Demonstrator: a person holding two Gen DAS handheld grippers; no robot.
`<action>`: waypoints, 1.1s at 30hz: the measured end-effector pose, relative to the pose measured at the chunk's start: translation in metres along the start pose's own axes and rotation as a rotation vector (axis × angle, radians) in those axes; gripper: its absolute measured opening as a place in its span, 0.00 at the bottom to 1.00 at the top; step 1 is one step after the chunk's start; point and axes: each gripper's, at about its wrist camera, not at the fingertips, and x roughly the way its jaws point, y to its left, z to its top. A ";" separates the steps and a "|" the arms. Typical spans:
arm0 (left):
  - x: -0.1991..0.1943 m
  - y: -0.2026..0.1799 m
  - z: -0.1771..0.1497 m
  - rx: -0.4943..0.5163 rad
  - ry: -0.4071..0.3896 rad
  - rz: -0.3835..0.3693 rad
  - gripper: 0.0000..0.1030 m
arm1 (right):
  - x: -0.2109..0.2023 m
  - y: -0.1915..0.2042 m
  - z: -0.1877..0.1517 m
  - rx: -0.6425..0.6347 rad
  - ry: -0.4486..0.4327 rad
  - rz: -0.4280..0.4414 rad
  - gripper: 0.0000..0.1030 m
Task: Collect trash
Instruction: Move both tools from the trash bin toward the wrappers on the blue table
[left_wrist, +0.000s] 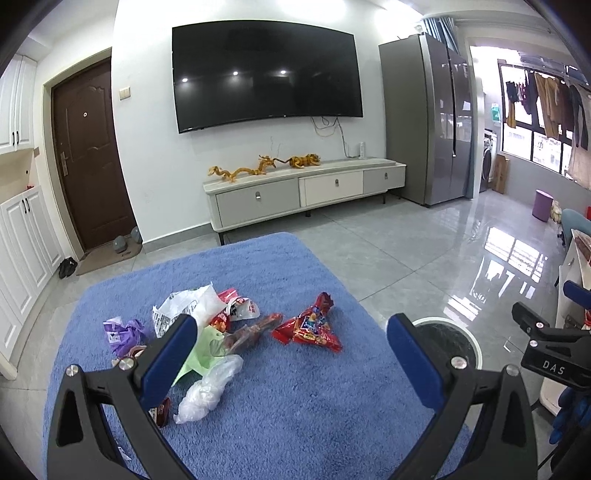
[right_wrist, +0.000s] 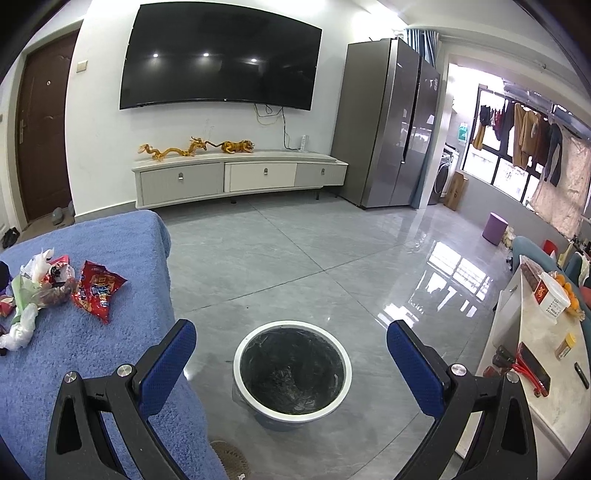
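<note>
A pile of trash lies on a blue cloth-covered table (left_wrist: 295, 406): a red snack bag (left_wrist: 308, 326), a clear plastic bag (left_wrist: 208, 387), a white wrapper (left_wrist: 188, 308), a purple wrapper (left_wrist: 123, 332), a green wrapper (left_wrist: 201, 352) and a brown wrapper (left_wrist: 251, 332). My left gripper (left_wrist: 291, 354) is open and empty, above the table just short of the pile. My right gripper (right_wrist: 291, 358) is open and empty, above a round bin (right_wrist: 291, 373) with a black liner on the floor. The red snack bag also shows in the right wrist view (right_wrist: 96, 290).
The bin stands right of the table; its rim shows in the left wrist view (left_wrist: 443, 325). A white counter (right_wrist: 546, 373) with small items runs along the right. A TV stand (right_wrist: 240, 177), a fridge (right_wrist: 391, 122) and glossy tiled floor lie beyond.
</note>
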 end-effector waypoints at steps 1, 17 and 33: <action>0.000 0.001 0.000 0.000 -0.001 0.004 1.00 | 0.001 0.001 0.001 0.002 -0.003 0.001 1.00; 0.003 -0.005 -0.007 0.034 -0.006 -0.011 1.00 | -0.001 0.008 -0.001 -0.023 -0.025 -0.001 1.00; 0.015 0.019 -0.015 -0.007 0.011 -0.110 1.00 | -0.006 -0.004 0.008 -0.044 -0.015 -0.041 1.00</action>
